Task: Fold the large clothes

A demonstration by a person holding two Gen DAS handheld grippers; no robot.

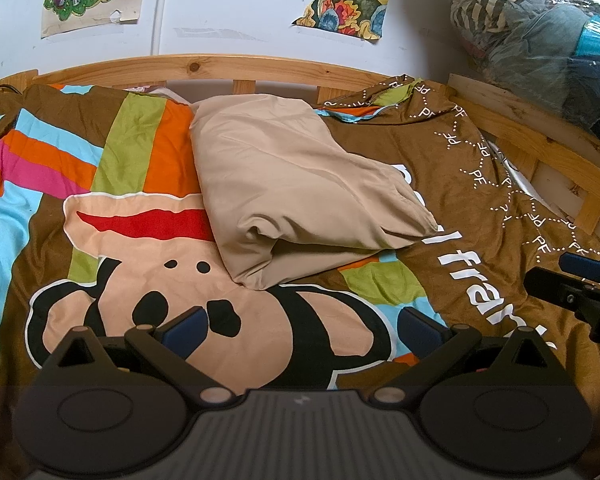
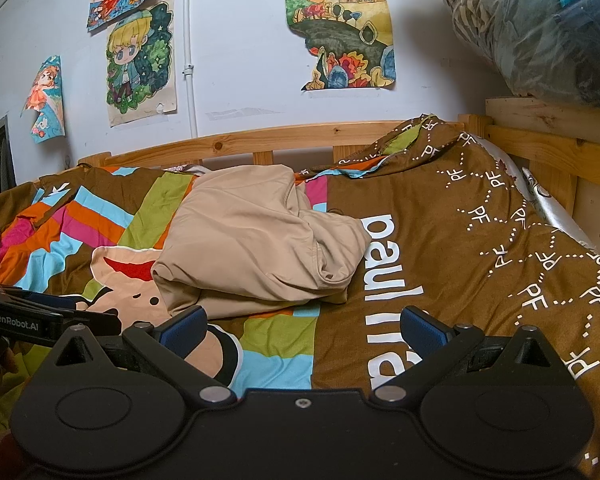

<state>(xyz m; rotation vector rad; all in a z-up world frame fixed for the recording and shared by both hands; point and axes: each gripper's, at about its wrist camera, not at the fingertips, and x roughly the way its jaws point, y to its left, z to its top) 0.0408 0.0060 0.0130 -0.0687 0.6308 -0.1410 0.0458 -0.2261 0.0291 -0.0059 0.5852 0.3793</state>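
A beige garment [image 1: 296, 192] lies folded into a thick bundle on the patterned bedspread [image 1: 120, 240], toward the far side of the bed. The right wrist view has the same garment [image 2: 256, 248] ahead and a little left. My left gripper [image 1: 300, 326] is open above the monkey print, short of the bundle's near corner, nothing between its fingers. My right gripper [image 2: 302, 324] is open too, hovering over the bedspread [image 2: 460, 240] just in front of the bundle. Each gripper appears in the other's view: the right gripper [image 1: 580, 280] at the right edge, the left gripper [image 2: 40, 316] at the left edge.
A wooden bed rail [image 1: 220, 66] runs along the far side and another rail [image 2: 548, 140] on the right. Plastic-wrapped bundles of fabric [image 1: 540, 40] are stacked at the upper right. Drawings [image 2: 140, 64] hang on the white wall behind.
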